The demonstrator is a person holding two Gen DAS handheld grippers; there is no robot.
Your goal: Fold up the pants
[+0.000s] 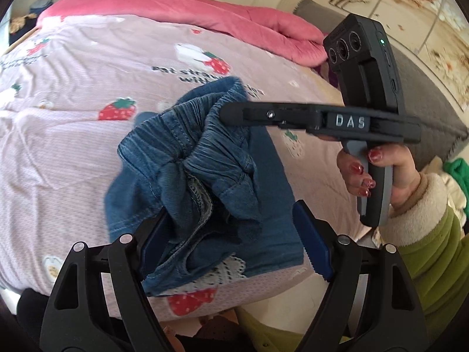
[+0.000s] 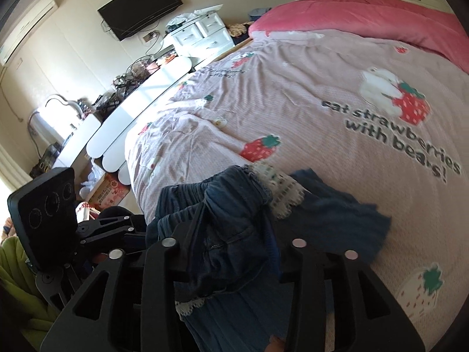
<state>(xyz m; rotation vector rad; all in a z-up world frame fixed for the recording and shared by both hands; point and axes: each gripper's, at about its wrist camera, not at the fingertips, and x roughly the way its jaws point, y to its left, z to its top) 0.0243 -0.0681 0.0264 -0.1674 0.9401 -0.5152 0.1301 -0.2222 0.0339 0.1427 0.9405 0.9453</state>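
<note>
The pants (image 1: pixel 205 176), blue denim with a gathered elastic waist and white lace trim, lie bunched in a heap near the front edge of the bed (image 1: pixel 73 117), on a pink bedspread (image 2: pixel 293 102) printed with strawberries and bears. Part of the waistband stands lifted off the cover.

The left tongs (image 1: pixel 231 243) stand spread wide around the lower part of the heap; one blue pad (image 1: pixel 152 240) lies against the cloth while the other is clear of it, so they are released, not gripping. The right tongs (image 1: pixel 231 113) reach in level from the right side of the left wrist view, their tip at the raised waistband. From the right wrist view the denim fills the gap between the right tongs (image 2: pixel 234 249), but whether they pinch it I cannot tell. A hand (image 1: pixel 381 173) with red nails, in a green sleeve (image 1: pixel 433 249) with a cream cuff, holds the right handle.

A red quilt (image 1: pixel 176 8) lies heaped at the far side of the bed. Beyond it, a television (image 2: pixel 140 8) hangs on the wall above a white dresser (image 2: pixel 202 32).
</note>
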